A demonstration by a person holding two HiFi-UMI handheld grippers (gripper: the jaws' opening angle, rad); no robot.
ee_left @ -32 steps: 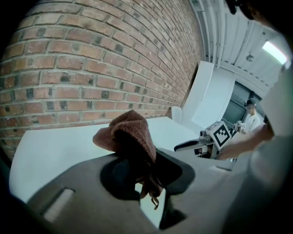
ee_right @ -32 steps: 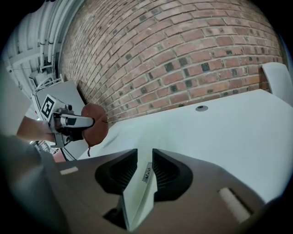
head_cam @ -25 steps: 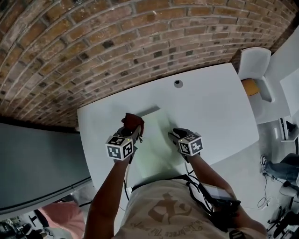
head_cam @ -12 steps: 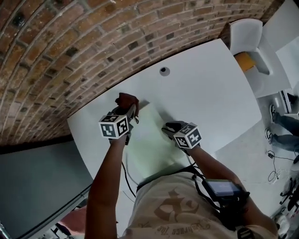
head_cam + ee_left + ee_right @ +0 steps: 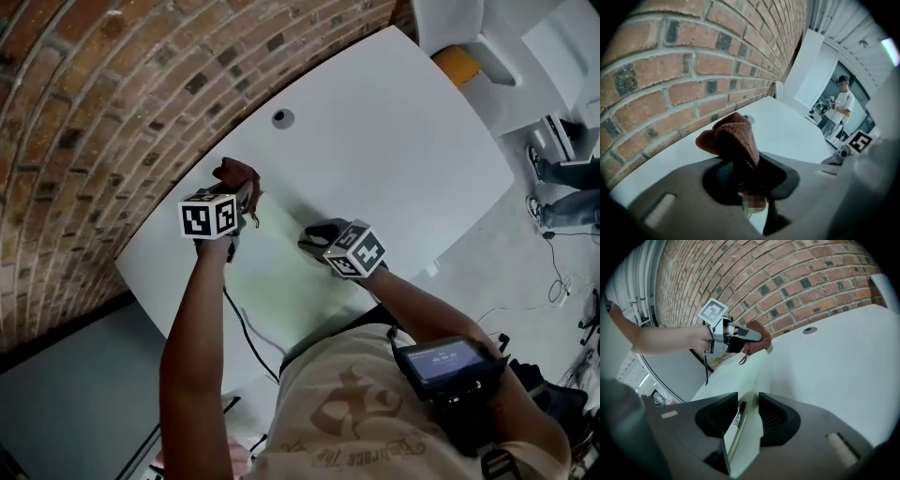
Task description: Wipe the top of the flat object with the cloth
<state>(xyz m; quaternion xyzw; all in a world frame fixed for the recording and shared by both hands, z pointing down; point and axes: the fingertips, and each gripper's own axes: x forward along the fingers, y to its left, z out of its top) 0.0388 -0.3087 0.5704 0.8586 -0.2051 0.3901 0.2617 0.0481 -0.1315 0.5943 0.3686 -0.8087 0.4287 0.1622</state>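
Left gripper [image 5: 746, 180]: closed tight on the reddish-brown cloth [image 5: 732, 137], which bunches up past its tips.
Right gripper [image 5: 747, 414]: its jaws have just opened a little. The near edge of the pale green slab [image 5: 751, 373] is between them, and we judge the pads touch both faces.
Slab: flat on the white table [image 5: 403, 122], long axis running from the right gripper toward the brick wall [image 5: 103, 84].
Key relation: the cloth sits at the slab's far left corner, so we judge the left hand wipes back toward us.
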